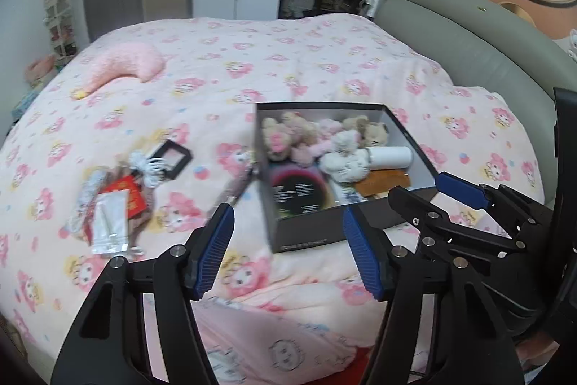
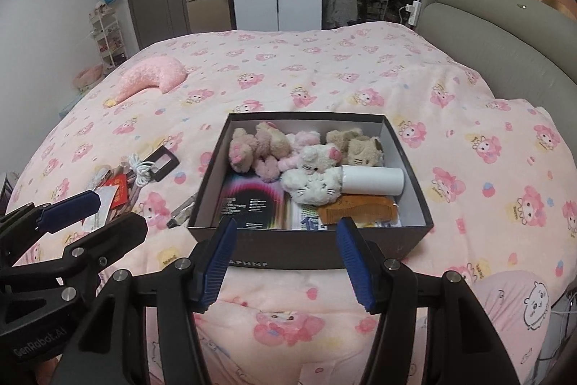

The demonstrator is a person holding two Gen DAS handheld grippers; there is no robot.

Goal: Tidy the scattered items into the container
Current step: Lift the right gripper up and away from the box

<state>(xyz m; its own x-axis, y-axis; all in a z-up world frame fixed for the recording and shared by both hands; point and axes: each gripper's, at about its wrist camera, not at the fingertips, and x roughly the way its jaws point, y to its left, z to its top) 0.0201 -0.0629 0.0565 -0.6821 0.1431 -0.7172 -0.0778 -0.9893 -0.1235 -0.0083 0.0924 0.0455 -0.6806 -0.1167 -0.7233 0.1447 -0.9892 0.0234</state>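
Observation:
A dark open box (image 1: pixel 306 235) (image 2: pixel 310 257) sits on the pink bed and holds several plush toys (image 2: pixel 306 157), a white cylinder (image 2: pixel 373 181), an orange comb (image 2: pixel 360 213) and a dark booklet (image 2: pixel 249 201). Left of it lies a scattered pile (image 1: pixel 115 193) (image 2: pixel 120 184): a white cable (image 1: pixel 149 168), a black compact (image 1: pixel 173 156), a red packet (image 1: pixel 131 192) and a white sachet (image 1: pixel 110 222). A slim dark item (image 1: pixel 236 184) (image 2: pixel 182 208) lies against the box's left side. My left gripper (image 1: pixel 286 215) hovers open and empty before the box's near left corner. My right gripper (image 2: pixel 288 226) is open and empty at the box's front wall.
A pink crescent cushion (image 1: pixel 126 67) (image 2: pixel 151 74) lies at the far left of the bed. A grey padded headboard (image 1: pixel 468 42) (image 2: pixel 505 35) borders the right side. Beyond the bed stand a door, a white wardrobe and open shelves.

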